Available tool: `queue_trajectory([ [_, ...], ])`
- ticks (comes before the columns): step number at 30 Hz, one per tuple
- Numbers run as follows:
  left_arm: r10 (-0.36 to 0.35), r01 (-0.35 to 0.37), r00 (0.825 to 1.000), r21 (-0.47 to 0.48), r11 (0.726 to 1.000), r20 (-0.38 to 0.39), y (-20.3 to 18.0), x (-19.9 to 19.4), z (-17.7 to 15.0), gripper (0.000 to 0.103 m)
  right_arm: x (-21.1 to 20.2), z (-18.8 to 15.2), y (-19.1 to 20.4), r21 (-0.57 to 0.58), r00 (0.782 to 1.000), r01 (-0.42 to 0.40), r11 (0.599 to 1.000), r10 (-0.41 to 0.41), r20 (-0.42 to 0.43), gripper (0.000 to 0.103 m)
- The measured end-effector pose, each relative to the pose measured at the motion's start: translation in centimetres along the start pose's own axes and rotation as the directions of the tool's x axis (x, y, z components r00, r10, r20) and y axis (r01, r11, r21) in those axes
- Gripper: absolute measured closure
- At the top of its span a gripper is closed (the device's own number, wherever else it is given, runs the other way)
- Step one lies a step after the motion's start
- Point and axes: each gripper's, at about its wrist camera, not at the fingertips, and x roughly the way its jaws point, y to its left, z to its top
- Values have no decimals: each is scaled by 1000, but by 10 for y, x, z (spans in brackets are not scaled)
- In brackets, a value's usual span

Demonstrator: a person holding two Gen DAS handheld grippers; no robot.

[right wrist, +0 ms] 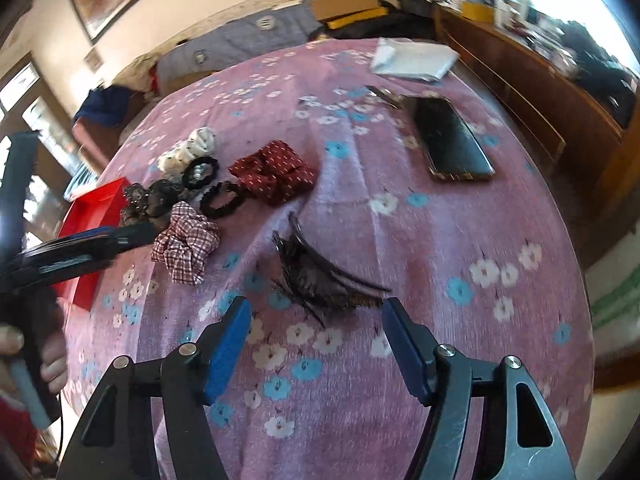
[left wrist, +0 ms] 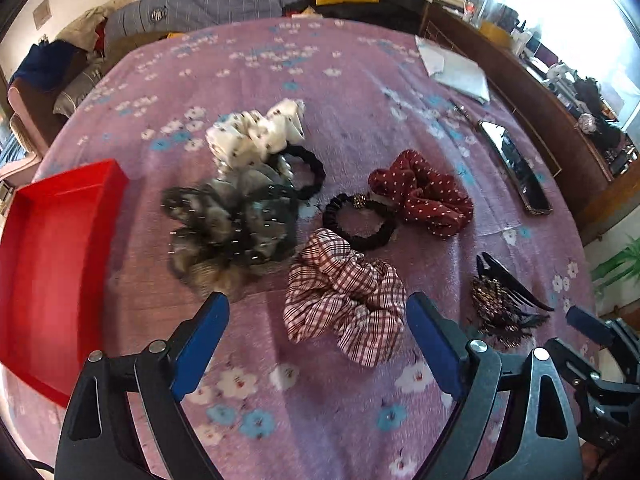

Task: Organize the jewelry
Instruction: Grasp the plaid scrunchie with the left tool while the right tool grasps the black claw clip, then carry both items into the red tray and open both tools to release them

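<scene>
The hair ties lie in a loose heap near the middle of the bed, on the purple flowered blanket [left wrist: 360, 60]. Nearest the left gripper [left wrist: 318, 322] is the checked scrunchie [left wrist: 344, 304], its jaws spread wide with nothing between them, one blue pad on each side of it. Just beyond, touching the checked one, sits a black velvet tie [left wrist: 360, 220] with a small beaded charm; the dark red dotted scrunchie [left wrist: 424, 200] lies beside that, and a grey gauzy one [left wrist: 236, 224], a white dotted one [left wrist: 256, 132] and a second black tie [left wrist: 308, 172] are piled together toward the left edge. The red tray [left wrist: 60, 248] waits at that left edge, and from here it looks bare inside.

The right gripper [right wrist: 316, 324] is likewise released and holding nothing — it hovers over a dark beaded hair comb [right wrist: 320, 276] lying apart from the heap, toward the near edge. A phone [right wrist: 452, 140] and a white packet [right wrist: 412, 60] sit toward the far right corner.

The step in hand seems to be picking up the checked scrunchie for the tray. Best to lower the pads until they straddle the bunched fabric, close on a thick fold rather than a loose frill, and lift straight up so the velvet tie is not dragged along. The comb's teeth are blurred here; it probably wants a grip across its spine.
</scene>
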Motion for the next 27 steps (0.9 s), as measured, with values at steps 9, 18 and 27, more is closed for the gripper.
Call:
queue_trajectory([
  [9, 15, -15, 999, 6, 1000, -52, -6, 38, 3, 14, 41, 19, -3, -112, 997, -15, 994, 6, -77, 49],
  [18, -36, 35, 996, -10, 999, -79, -13, 43, 2, 84, 64, 24, 1, -100, 986, -111, 989, 97, -133, 70],
  [27, -101, 100, 995, -42, 994, -16, -6, -9, -1, 87, 44, 20, -1, -5, 982, -156, 988, 155, -104, 71],
])
